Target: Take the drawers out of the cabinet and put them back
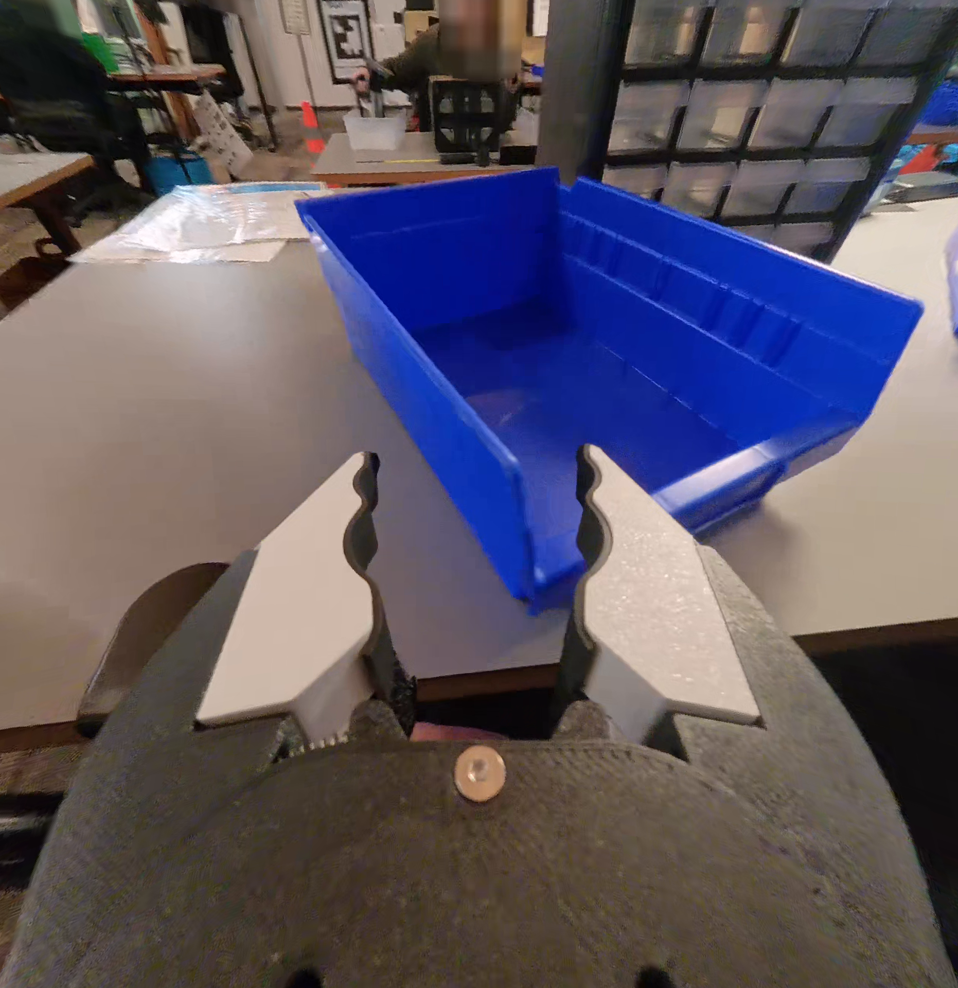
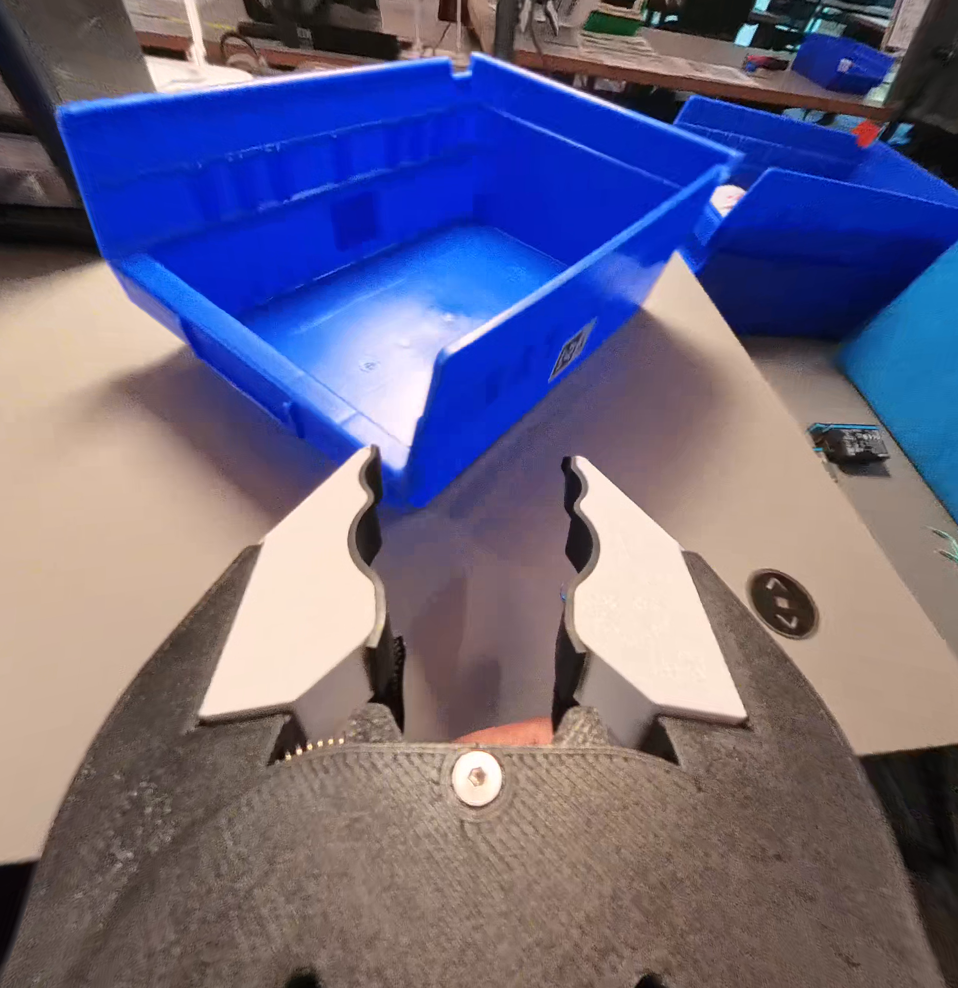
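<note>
**Blue drawer out on the desk, both grippers spread**

Here, a blue drawer (image 1: pixel 600 374) sits on the grey desk (image 1: pixel 172 401), out of the cabinet. It is empty inside, with a low front lip and tall sides.

My left hand-held gripper (image 1: pixel 477 465) is spread wide. The drawer's near side wall pokes in between its two fingers, but I see a gap on each side, so nothing is pinched. My left finger (image 1: pixel 306 561) is over bare desk, and my right finger (image 1: pixel 642 561) is in front of the drawer's open front.

My right hand-held gripper (image 2: pixel 471 465) is spread wide too. The near corner of the drawer (image 2: pixel 412 299) lies just beside its left fingertip (image 2: pixel 367 470). Only bare desk (image 2: pixel 92 454) shows between the fingers lower down.

A dark cabinet (image 1: pixel 760 107) with many small clear drawers stands behind the blue drawer. A second blue drawer (image 2: pixel 829 256) sits to the right on the desk. Some clear plastic sheets (image 1: pixel 199 224) lie at the far left.
</note>
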`<state>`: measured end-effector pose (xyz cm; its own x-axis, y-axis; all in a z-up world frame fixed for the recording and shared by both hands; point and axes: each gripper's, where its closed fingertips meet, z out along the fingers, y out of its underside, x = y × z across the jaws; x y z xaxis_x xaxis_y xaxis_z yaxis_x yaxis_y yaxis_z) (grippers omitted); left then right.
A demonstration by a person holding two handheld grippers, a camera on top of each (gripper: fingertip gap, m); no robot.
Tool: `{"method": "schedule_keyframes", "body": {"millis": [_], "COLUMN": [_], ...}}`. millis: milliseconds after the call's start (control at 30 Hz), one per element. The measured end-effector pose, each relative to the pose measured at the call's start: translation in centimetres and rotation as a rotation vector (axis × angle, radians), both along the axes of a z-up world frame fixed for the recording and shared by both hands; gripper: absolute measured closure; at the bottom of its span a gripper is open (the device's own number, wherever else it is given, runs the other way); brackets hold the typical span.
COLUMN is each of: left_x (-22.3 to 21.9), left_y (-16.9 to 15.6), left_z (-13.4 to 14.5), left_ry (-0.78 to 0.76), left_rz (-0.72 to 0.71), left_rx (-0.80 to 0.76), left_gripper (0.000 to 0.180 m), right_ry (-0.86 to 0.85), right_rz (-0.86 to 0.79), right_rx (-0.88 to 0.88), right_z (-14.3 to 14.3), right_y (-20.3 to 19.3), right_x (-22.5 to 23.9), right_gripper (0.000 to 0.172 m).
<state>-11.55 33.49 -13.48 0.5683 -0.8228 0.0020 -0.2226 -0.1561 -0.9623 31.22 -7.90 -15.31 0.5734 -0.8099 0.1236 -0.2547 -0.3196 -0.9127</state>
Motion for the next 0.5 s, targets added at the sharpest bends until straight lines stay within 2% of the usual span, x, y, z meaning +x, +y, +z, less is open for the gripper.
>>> {"method": "schedule_keyframes", "body": {"millis": [67, 100, 133, 167, 200, 267, 333, 367, 433, 500], "left_x": [0.0, -0.1, -0.2, -0.3, -0.3, -1.3, -2.7, -3.0, -3.1, -2.8], "left_y": [0.1, 0.5, 1.2, 2.0, 2.9, 5.8, 8.2, 8.4, 7.5, 6.0], "left_z": [-0.6, -0.9, -1.3, -1.5, -1.4, -1.4, -1.3, -0.7, 0.9, 1.8], "left_ry": [-0.005, -0.001, 0.011, 0.022, 0.016, 0.014, 0.031, 0.018, -0.035, -0.041], "left_rz": [-0.042, -0.048, -0.039, -0.032, -0.025, 0.061, 0.161, 0.172, 0.170, 0.164], "left_rx": [-0.044, -0.054, -0.048, -0.029, -0.015, -0.010, -0.010, -0.008, 0.026, 0.073], "left_gripper": [0.107, 0.116, 0.134, 0.132, 0.141, 0.148, 0.146, 0.142, 0.135, 0.116], "right_ry": [0.036, 0.040, 0.036, 0.023, 0.015, 0.025, 0.020, 0.026, -0.003, -0.056], "right_rz": [0.039, 0.058, 0.052, 0.031, 0.027, -0.021, -0.074, -0.074, -0.074, -0.051], "right_rx": [0.038, 0.053, 0.054, 0.046, 0.039, 0.050, 0.047, 0.055, 0.059, 0.031], "right_z": [0.1, 0.3, 0.4, 0.5, 0.5, 0.5, 0.5, 0.7, 1.4, 1.8], "right_y": [-1.0, -1.2, -1.7, -2.4, -2.9, -4.0, -5.3, -5.4, -5.4, -4.4], "right_x": [0.1, 0.3, 0.9, 1.9, 2.7, 4.6, 5.9, 5.7, 4.4, 2.5], "right_gripper": [0.101, 0.102, 0.110, 0.118, 0.114, 0.121, 0.127, 0.126, 0.126, 0.126]}}
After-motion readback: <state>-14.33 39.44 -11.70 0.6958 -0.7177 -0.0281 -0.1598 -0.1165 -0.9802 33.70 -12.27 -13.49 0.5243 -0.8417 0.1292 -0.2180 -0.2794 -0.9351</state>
